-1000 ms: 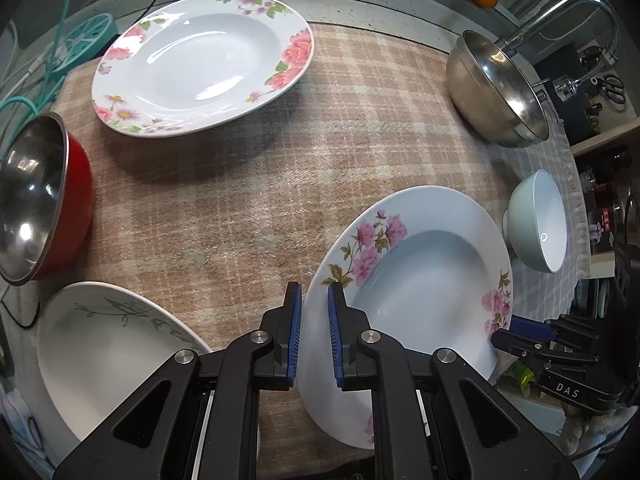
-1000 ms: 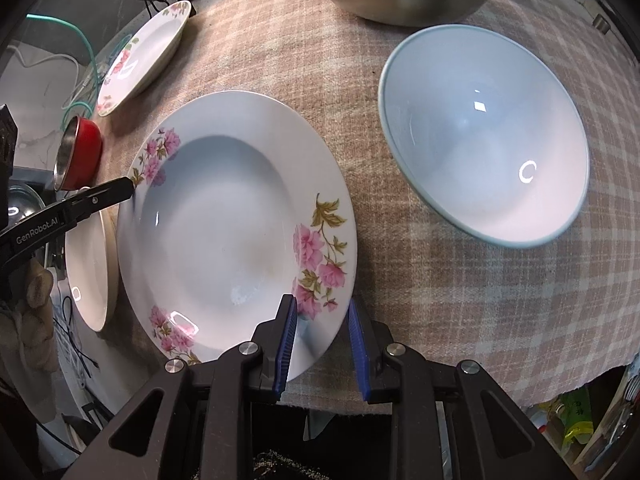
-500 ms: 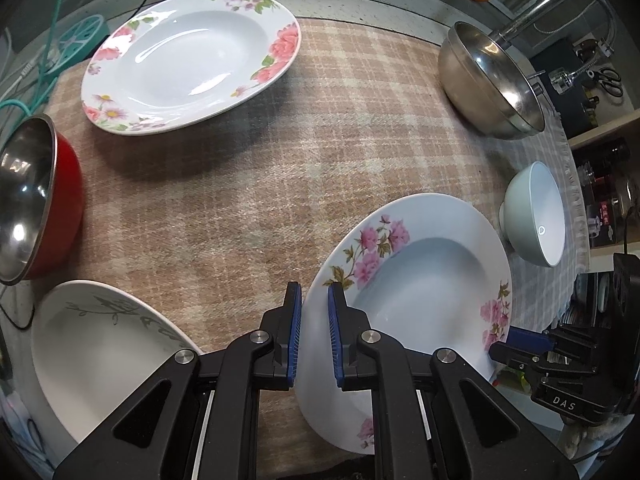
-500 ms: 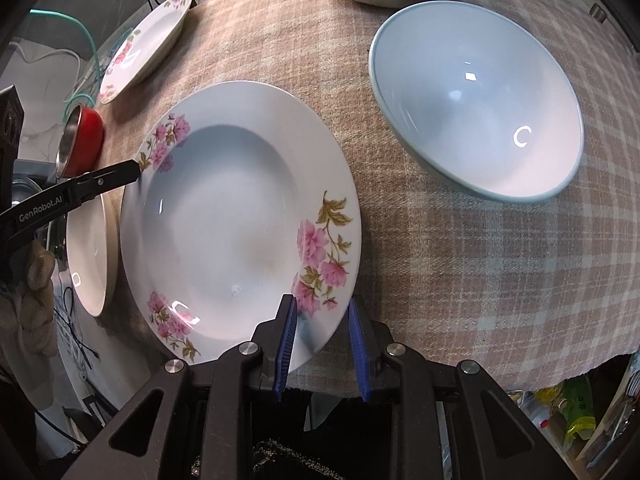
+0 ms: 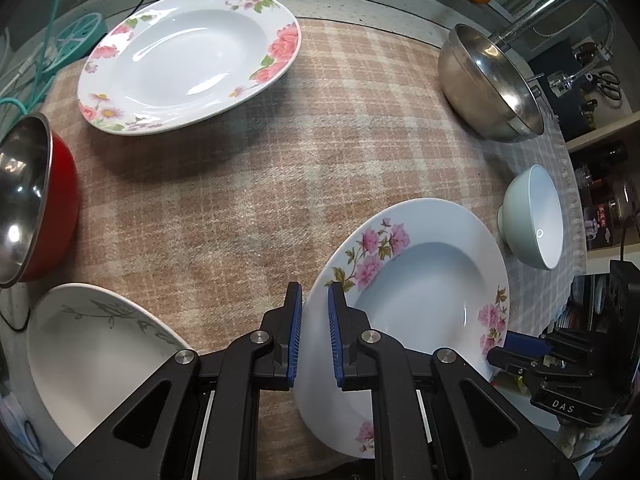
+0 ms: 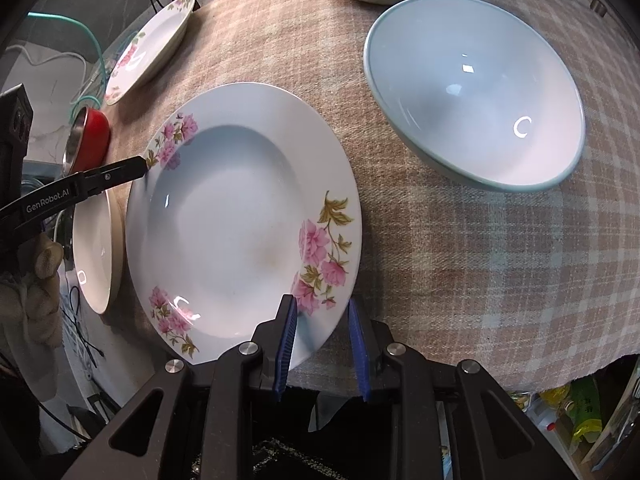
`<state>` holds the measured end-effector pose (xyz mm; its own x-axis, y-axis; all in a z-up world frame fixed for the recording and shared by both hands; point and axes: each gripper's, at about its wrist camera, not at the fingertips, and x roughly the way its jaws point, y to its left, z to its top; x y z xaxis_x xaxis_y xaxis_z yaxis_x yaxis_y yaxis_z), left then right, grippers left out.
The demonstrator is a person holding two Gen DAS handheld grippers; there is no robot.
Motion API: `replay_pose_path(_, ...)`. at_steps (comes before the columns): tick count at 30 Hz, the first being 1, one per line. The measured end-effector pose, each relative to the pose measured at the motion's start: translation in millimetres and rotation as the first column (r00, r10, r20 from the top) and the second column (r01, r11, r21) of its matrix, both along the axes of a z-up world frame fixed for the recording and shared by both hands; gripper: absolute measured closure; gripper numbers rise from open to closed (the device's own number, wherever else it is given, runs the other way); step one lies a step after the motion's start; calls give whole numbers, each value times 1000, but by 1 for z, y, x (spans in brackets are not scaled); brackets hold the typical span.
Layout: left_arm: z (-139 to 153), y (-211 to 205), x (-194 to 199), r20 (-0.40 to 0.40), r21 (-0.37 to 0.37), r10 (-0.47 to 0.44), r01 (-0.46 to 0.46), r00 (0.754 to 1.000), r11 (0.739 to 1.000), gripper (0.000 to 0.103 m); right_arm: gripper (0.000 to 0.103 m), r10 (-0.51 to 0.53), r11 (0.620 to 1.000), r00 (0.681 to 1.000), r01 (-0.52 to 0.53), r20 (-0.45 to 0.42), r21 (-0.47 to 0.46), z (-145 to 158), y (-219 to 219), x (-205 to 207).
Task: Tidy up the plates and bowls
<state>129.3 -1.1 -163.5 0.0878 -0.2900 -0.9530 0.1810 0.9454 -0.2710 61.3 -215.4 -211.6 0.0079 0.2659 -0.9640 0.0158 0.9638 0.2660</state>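
Note:
A white plate with pink flowers (image 5: 424, 292) (image 6: 240, 224) is held between both grippers, tilted a little above the checked cloth. My left gripper (image 5: 311, 332) is shut on its left rim. My right gripper (image 6: 322, 342) is shut on its near right rim; it also shows in the left wrist view (image 5: 520, 344). A second flowered plate (image 5: 188, 60) lies at the far left. A pale blue bowl (image 6: 476, 108) sits right of the held plate. A red bowl with a steel inside (image 5: 32, 200) is at the left. A white plate with grey leaves (image 5: 92, 352) lies near left.
A large steel bowl (image 5: 492, 84) stands at the far right by a tap. The cloth's edge (image 6: 520, 376) hangs just right of my right gripper. Cables and a teal rack (image 5: 76, 36) lie beyond the table's left edge.
The held plate has shifted slightly in both views and sits a little further from the far flowered plate. Both grippers keep their hold on its rim.

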Motion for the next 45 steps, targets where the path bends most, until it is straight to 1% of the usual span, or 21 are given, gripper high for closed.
replay_pose_path(7, 4, 5, -4, 26, 6, 16, -16, 1000, 1000, 92, 79, 1, 1000, 1000, -1, 29, -17, 7, 1, -3)
replay_pose_path(16, 10, 17, -6, 29, -36, 66, -65, 997, 997, 92, 79, 13, 1000, 998, -11, 68, -29, 20, -5, -12)
replay_pose_path(22, 19, 26, -13, 43, -69, 106, -103, 993, 992, 91, 78, 37, 999, 989, -32, 143, -31, 41, -3, -19)
replay_pose_path(26, 24, 35, -21, 51, -89, 150, -146, 987, 985, 91, 77, 56, 998, 974, -49, 219, -36, 60, -3, -20)
replay_pose_path(27, 26, 37, -22, 55, -90, 163, -158, 985, 983, 91, 76, 58, 998, 971, -50, 234, -37, 64, -3, -19)
replay_pose_path(29, 29, 43, -26, 59, -97, 193, -186, 979, 978, 91, 74, 57, 998, 962, -50, 269, -30, 72, -5, -16)
replay_pose_path(31, 32, 48, -30, 63, -103, 225, -218, 972, 970, 91, 73, 59, 998, 957, -57, 284, -15, 77, -8, -11)
replay_pose_path(35, 38, 56, -38, 76, -113, 294, -285, 953, 952, 91, 71, 95, 995, 938, -99, 333, -7, 87, -8, -2)
replay_pose_path(40, 47, 64, -48, 95, -124, 381, -369, 920, 921, 91, 71, 148, 983, 915, -177, 376, 45, 97, -4, 14)
replay_pose_path(41, 49, 65, -49, 103, -123, 397, -385, 912, 915, 91, 71, 163, 978, 906, -202, 390, 59, 101, -3, 17)
replay_pose_path(45, 64, 69, -52, 132, -117, 447, -434, 885, 893, 91, 70, 223, 961, 879, -271, 421, 56, 114, 5, 25)
